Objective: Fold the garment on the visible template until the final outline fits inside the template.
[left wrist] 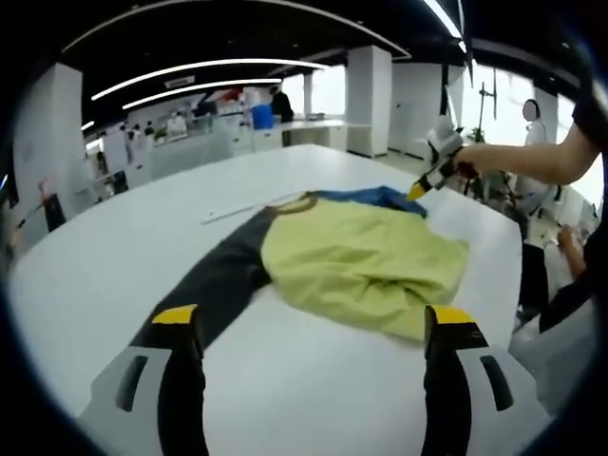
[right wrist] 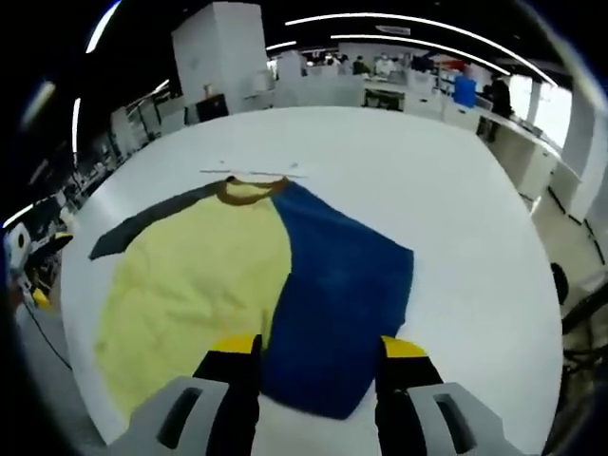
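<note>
**Garment spread on white table, both grippers held apart above it**

While the left gripper (left wrist: 316, 328) hovered over the white table (left wrist: 114, 256), its yellow-tipped jaws stood released, nothing between them. In the left gripper view the garment (left wrist: 366, 261) lay just beyond the jaw tips, its yellow-green panel bunched toward the right jaw, a dark sleeve (left wrist: 223, 280) trailing toward the left jaw. At the garment's far edge the right gripper (left wrist: 418, 188) hung, held by a person's hand (left wrist: 470, 157).

In the right gripper view the right gripper (right wrist: 318, 347) also stood released. The garment's blue panel (right wrist: 337, 294) ran between the jaws, its near hem reaching the tips; whether they touched it could not be told. The collar (right wrist: 249, 188) lay at the garment's far end.
</note>
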Demonstrator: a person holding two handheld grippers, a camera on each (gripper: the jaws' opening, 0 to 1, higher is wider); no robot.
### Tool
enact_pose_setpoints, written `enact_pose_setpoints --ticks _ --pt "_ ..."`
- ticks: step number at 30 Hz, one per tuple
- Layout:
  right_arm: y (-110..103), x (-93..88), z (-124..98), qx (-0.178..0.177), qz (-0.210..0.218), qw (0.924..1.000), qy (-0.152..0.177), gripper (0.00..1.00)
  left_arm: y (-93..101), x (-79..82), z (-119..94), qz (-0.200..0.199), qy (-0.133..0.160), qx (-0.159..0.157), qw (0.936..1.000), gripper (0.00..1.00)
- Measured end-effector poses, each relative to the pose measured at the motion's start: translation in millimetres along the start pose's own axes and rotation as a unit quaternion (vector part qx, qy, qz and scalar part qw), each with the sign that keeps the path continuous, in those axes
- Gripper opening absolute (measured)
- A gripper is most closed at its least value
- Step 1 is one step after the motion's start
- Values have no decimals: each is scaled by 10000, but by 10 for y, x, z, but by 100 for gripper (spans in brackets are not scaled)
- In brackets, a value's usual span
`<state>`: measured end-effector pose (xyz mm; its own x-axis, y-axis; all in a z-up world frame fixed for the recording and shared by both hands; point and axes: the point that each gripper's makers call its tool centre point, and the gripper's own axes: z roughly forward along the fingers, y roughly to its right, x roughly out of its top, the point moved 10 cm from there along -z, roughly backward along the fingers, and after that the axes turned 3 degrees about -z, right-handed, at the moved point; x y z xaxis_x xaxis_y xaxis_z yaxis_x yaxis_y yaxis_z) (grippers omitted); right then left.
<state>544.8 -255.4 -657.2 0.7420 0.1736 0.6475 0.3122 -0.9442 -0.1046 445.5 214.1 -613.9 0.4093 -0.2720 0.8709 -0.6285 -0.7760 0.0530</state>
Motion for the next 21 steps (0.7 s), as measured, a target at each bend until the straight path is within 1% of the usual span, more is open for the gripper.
enact_pose_setpoints --ticks 6,9,11,13,14,15,17,19,21 --pt "71 -78 3 -134 112 9998 -73 45 24 9 -4 -75 125 -148 9998 98" --pt "117 -113 12 -158 241 9996 -55 43 38 25 -6 -238 264 -247 9991 99" --pt "140 -140 15 -125 332 9994 -60 41 45 40 -9 -325 327 -281 9985 99" --pt "164 -158 24 -80 423 9991 22 39 52 52 -15 -325 378 -304 9983 99" --pt "167 -170 29 5 454 9990 10 39 54 63 -18 -369 457 -354 9976 99" --pt "174 -178 30 15 473 9989 17 39 53 75 -23 -501 558 -422 9963 99" --pt "204 -199 42 53 528 9986 55 37 48 84 -32 -515 549 -436 9962 99" --pt "217 -218 56 211 867 9959 134 33 56 95 -35 -476 592 -437 9962 99" --pt "251 -239 61 173 822 9963 165 31 66 97 -36 -430 576 -446 9964 99"
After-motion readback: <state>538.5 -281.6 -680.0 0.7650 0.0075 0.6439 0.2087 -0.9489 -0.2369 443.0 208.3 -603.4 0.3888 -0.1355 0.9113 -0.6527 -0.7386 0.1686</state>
